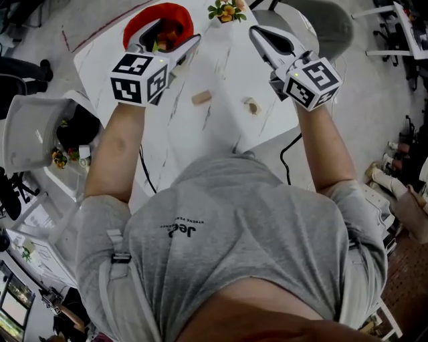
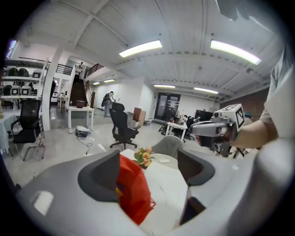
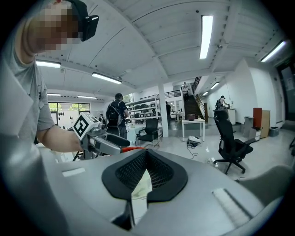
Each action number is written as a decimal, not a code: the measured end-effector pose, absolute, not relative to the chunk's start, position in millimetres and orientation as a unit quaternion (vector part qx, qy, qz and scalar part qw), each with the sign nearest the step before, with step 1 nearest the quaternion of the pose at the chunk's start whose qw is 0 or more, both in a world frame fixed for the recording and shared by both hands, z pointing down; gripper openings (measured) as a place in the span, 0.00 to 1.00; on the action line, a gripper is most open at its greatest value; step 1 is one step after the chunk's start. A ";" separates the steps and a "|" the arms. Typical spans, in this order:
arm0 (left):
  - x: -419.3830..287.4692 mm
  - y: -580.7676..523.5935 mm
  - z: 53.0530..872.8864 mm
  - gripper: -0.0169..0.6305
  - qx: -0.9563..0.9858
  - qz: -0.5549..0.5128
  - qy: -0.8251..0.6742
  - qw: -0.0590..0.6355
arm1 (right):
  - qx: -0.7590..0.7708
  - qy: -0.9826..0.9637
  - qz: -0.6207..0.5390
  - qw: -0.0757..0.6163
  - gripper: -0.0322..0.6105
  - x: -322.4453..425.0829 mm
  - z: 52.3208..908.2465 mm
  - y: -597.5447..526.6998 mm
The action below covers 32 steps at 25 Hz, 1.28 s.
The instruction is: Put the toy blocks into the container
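Over the red container (image 1: 160, 20) at the far left of the white table (image 1: 221, 67) hangs my left gripper (image 1: 167, 39), open with nothing between its pads. In the left gripper view the red container (image 2: 134, 193) lies below and between the wide jaws of the left gripper (image 2: 147, 173). Coloured toy pieces (image 1: 171, 33) show inside the container. Two wooden blocks lie on the table, one (image 1: 201, 97) in the middle and one (image 1: 251, 105) to its right. Raised over the table's right side, my right gripper (image 1: 259, 33) (image 3: 145, 159) is shut and holds nothing.
A small bunch of flowers (image 1: 226, 10) stands at the table's far edge, with a grey chair (image 1: 324, 23) behind it. A grey bin (image 1: 33, 130) with clutter sits on the floor to the left. A black cable (image 1: 286, 150) hangs by the table's near right corner.
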<state>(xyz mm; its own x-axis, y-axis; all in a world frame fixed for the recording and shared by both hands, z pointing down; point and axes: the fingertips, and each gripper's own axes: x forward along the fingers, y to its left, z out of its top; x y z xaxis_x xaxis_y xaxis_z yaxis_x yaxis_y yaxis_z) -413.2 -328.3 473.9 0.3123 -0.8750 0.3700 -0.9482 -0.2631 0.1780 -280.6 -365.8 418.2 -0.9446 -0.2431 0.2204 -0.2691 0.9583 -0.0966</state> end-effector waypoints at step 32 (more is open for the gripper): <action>-96.2 -242.5 721.5 0.73 0.796 0.326 -0.415 0.296 | 0.274 -0.950 0.121 0.084 0.05 15.5 462.6 -337.1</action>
